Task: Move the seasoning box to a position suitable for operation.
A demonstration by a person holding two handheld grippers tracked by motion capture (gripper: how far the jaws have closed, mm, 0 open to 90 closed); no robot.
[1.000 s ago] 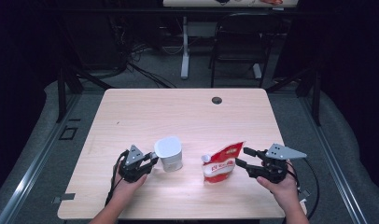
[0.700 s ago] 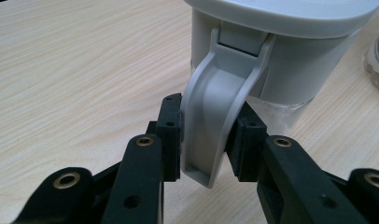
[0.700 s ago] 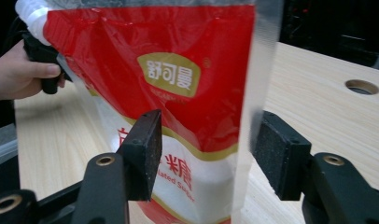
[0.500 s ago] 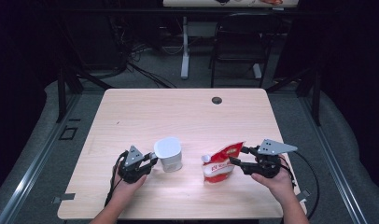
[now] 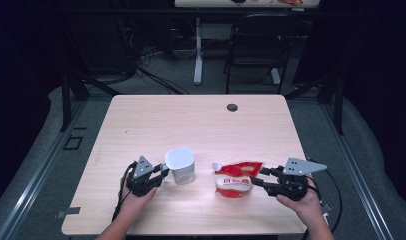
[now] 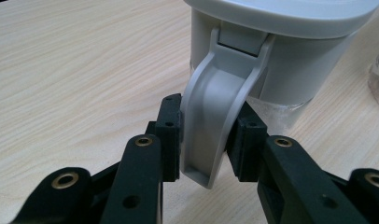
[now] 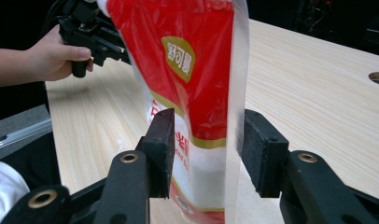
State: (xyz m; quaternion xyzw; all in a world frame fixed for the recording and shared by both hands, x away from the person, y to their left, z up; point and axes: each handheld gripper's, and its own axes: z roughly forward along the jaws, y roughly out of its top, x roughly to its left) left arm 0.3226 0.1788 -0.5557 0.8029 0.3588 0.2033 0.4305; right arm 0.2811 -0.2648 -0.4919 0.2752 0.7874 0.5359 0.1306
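Right hand-held gripper (image 5: 259,177) nearer pouch (image 5: 237,179)

The left tool (image 5: 158,174) lay level in the left hand (image 5: 136,192), its jaws clamped. The right tool (image 5: 258,177), gripped by the right hand (image 5: 303,197), pointed left; its jaws had just been closing, pads not yet pressing.

Dark room, grey floor (image 5: 51,150), black chair (image 5: 253,47)
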